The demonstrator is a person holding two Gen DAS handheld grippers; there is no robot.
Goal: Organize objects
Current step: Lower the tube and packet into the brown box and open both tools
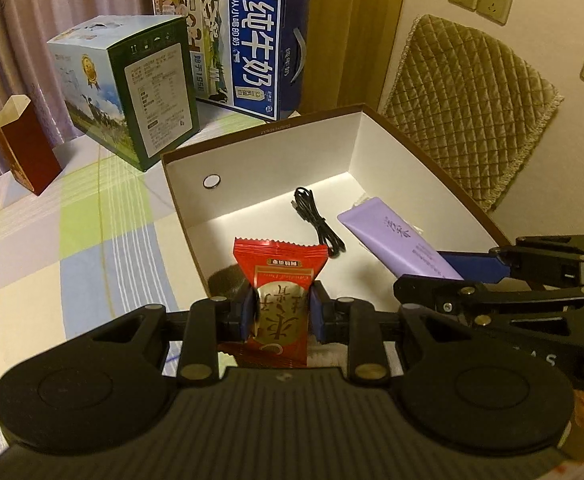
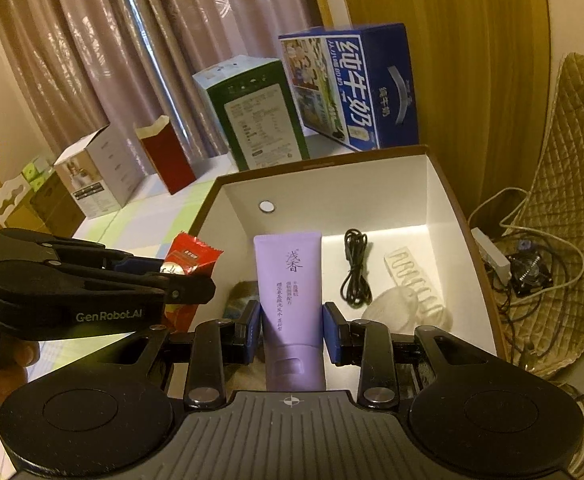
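Observation:
My left gripper (image 1: 279, 312) is shut on a red snack packet (image 1: 278, 280) and holds it over the near rim of an open brown box with a white inside (image 1: 260, 160). My right gripper (image 2: 292, 330) is shut on a purple tube (image 2: 290, 280) and holds it over the same box (image 2: 371, 188). In the left wrist view the tube (image 1: 395, 240) and right gripper (image 1: 471, 270) come in from the right. In the right wrist view the packet (image 2: 190, 260) and left gripper (image 2: 180, 276) show at left. A black cable (image 1: 317, 224) lies inside.
The box also holds a white comb-like piece (image 2: 415, 284), a pale round item (image 2: 387, 308) and a dark object (image 2: 240, 298). A green carton (image 1: 132, 88), blue milk carton (image 1: 244, 48) and red box (image 1: 24, 148) stand behind on the checked cloth. Cables lie right (image 2: 531, 264).

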